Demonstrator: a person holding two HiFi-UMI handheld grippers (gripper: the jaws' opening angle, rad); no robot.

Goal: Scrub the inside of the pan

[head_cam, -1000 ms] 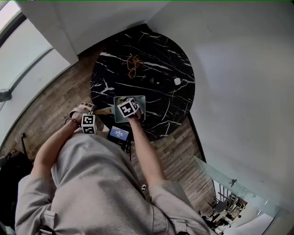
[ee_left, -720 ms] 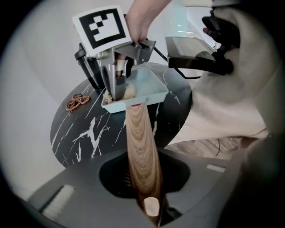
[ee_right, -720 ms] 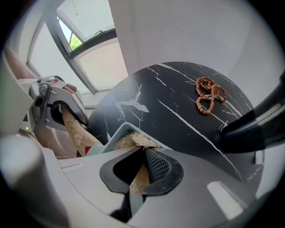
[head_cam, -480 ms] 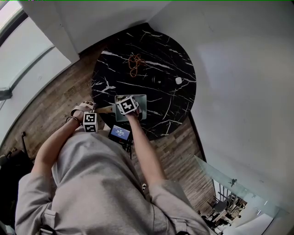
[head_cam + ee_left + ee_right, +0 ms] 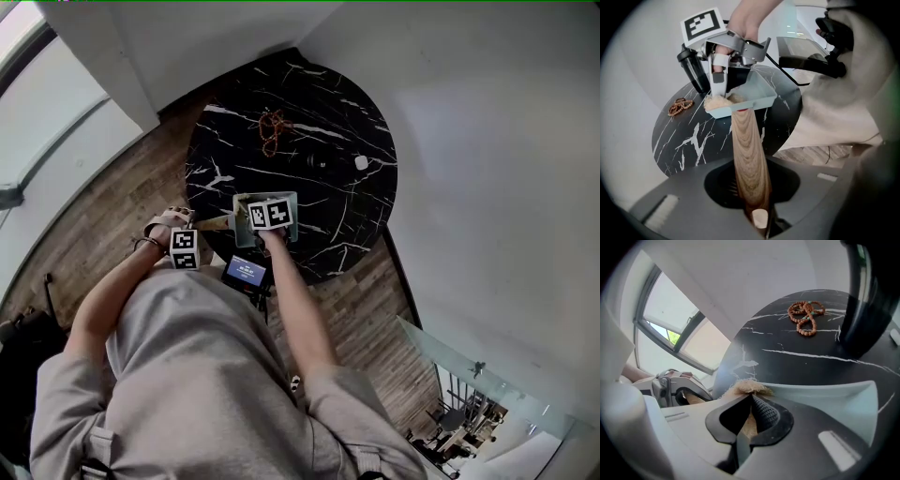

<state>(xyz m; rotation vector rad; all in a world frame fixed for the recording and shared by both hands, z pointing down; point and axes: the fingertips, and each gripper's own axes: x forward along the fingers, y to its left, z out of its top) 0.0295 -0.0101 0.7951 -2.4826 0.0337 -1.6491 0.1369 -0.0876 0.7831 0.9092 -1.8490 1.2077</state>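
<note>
Pan [image 5: 241, 217] half under right gripper [image 5: 750, 399], scrubber [image 5: 747, 389] mostly between fingers [image 5: 767, 411], bottle [image 5: 867, 296] cropped

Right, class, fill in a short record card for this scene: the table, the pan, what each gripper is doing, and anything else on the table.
table: round, black marble with white veins
pan: square, pale blue, resting on the table
handle: wooden, sticking out past the table's edge toward the person
left gripper: shut on the handle
right gripper: shut on a beige scrubber
scrubber position: at the pan's corner beside the handle
other items: brown beads and a dark bottle, both apart from the pan
</note>
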